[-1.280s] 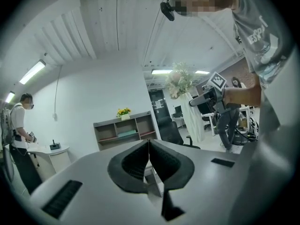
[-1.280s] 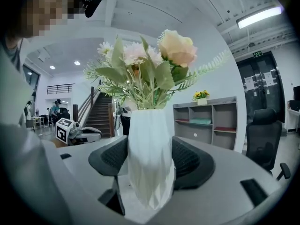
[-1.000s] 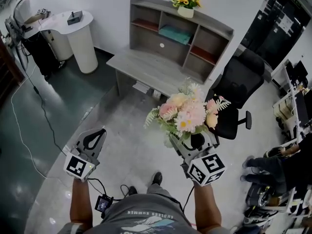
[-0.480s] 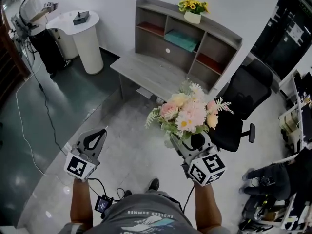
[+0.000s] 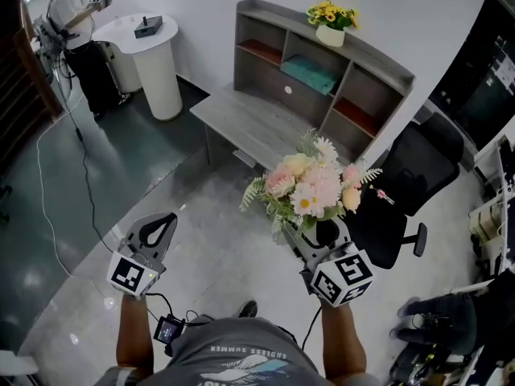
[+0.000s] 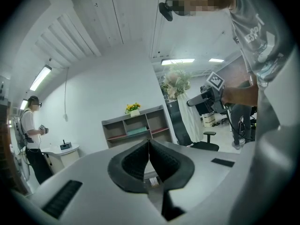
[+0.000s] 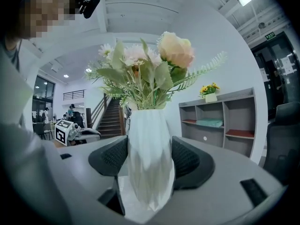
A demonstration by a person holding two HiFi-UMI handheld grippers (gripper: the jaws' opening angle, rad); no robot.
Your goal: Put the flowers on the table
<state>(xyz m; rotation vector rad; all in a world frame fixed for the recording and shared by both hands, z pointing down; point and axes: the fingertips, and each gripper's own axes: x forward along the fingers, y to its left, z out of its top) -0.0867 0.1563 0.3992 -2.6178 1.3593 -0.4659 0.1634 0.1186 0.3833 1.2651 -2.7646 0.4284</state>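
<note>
A bouquet of pink, white and peach flowers (image 5: 310, 185) stands upright in a white faceted vase (image 7: 149, 156). My right gripper (image 5: 319, 236) is shut on that vase, with a dark pad pressing each side (image 7: 112, 157). It carries the vase in the air over the pale floor. The grey desk (image 5: 249, 123) with its shelf unit stands ahead, beyond the bouquet. My left gripper (image 5: 156, 232) hangs at the left over the floor, shut, with its pads (image 6: 136, 161) touching and nothing between them.
A pot of yellow flowers (image 5: 330, 16) tops the shelf unit. A black office chair (image 5: 406, 187) stands right of the desk. A white round stand (image 5: 153, 55) and a person (image 5: 76, 22) are at the far left. A cable (image 5: 56, 191) trails over the dark floor.
In the head view the desk, shelf unit and chair have slid to the right. Both grippers keep their places in the view, and the grip on the vase is the same.
</note>
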